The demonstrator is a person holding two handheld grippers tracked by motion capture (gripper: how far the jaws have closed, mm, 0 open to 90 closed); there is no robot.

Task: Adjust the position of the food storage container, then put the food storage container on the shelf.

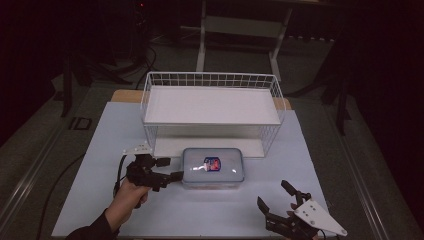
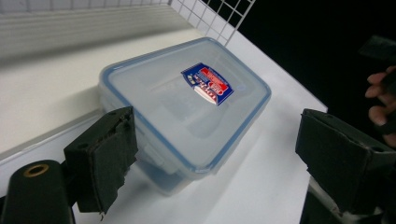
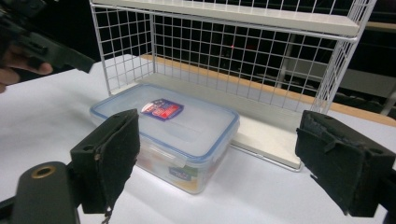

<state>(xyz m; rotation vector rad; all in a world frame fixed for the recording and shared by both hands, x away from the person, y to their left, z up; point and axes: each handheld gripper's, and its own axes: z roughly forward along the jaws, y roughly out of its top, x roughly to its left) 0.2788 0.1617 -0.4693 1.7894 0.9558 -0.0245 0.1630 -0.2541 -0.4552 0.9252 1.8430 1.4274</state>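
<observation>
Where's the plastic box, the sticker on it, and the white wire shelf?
plastic box (image 1: 199,172), high view, bare lid.
sticker (image 2: 207,84), left gripper view, its middle.
white wire shelf (image 3: 224,16), right gripper view, top board's front edge.

A white wire shelf rack (image 1: 212,107) is set at the far side of the pale bench (image 1: 85,175). Beyond it, a grey floor (image 1: 165,55) and a metal frame's legs (image 1: 202,35) are seen in the dark.

You are wearing a dark sleeve (image 1: 92,231). Both grippers (image 1: 167,169) (image 1: 272,197) are showing black bodies with padded black jaws, grey three-cornered plates (image 1: 320,216), a black cable (image 1: 120,172), brass-ringed screw holes (image 2: 36,170).
</observation>
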